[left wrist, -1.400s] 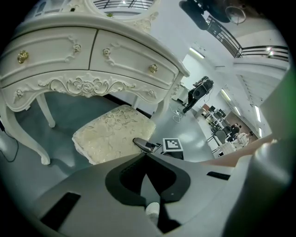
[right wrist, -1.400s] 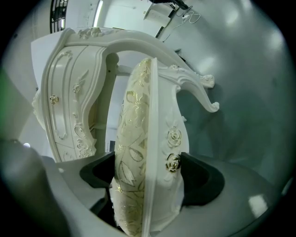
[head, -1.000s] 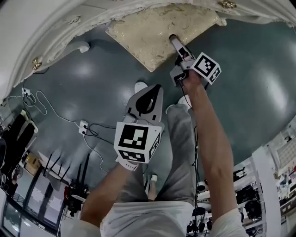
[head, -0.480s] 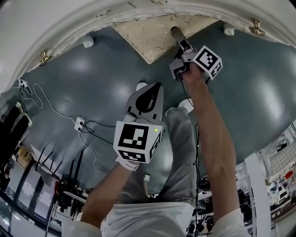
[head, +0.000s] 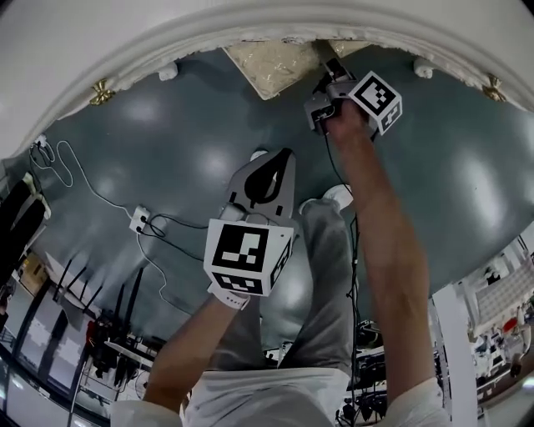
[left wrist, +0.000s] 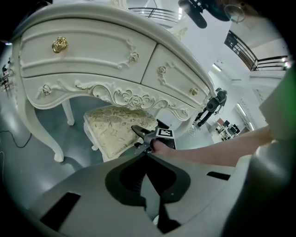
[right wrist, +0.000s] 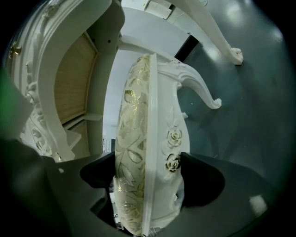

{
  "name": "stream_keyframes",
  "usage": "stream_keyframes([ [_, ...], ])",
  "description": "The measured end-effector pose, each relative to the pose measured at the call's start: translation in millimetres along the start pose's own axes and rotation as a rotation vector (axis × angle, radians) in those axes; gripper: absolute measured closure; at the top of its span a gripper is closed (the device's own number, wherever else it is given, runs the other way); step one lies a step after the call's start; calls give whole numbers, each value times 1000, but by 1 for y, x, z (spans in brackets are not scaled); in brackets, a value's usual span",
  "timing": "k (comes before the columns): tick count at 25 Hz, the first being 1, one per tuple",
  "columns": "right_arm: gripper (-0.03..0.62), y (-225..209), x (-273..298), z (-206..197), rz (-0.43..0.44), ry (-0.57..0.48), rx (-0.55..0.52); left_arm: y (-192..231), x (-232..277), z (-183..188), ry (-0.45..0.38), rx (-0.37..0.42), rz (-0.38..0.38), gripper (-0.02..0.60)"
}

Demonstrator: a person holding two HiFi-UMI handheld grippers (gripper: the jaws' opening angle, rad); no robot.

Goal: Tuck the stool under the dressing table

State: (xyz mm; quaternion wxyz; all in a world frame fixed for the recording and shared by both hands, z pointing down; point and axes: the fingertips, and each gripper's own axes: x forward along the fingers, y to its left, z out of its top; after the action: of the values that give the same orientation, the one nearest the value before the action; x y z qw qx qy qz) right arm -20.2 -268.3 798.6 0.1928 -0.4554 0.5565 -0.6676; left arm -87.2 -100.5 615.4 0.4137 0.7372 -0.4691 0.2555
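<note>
The stool's gold-patterned cushion (head: 279, 65) shows at the top of the head view, largely covered by the white dressing table's edge (head: 250, 25). My right gripper (head: 329, 71) is shut on the stool's seat edge. In the right gripper view the cushion and carved white frame (right wrist: 138, 139) fill the space between the jaws (right wrist: 145, 171). My left gripper (head: 267, 171) hangs over the floor, well short of the stool, shut on nothing. The left gripper view shows the stool (left wrist: 115, 127) beneath the table's drawers (left wrist: 92, 51) and the right gripper (left wrist: 143, 136) on its corner.
Two white table feet (head: 169, 71) (head: 424, 68) stand either side of the stool. A power strip with cables (head: 138, 223) lies on the grey floor at left. The person's legs and shoes (head: 338, 196) are below the grippers. Shelving (head: 492, 334) stands at the lower right.
The stool has slid further under the dressing table with my right gripper on it, so less cushion shows. The left gripper has stayed where it was.
</note>
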Motion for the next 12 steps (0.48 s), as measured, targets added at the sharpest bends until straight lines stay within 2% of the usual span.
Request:
stream_keyframes([
  [7, 145, 7, 25, -8, 3, -8, 8, 18, -6, 3, -17, -2, 13, 572],
  [12, 145, 14, 54, -28, -2, -4, 24, 42, -14, 4, -20, -18, 23, 572],
])
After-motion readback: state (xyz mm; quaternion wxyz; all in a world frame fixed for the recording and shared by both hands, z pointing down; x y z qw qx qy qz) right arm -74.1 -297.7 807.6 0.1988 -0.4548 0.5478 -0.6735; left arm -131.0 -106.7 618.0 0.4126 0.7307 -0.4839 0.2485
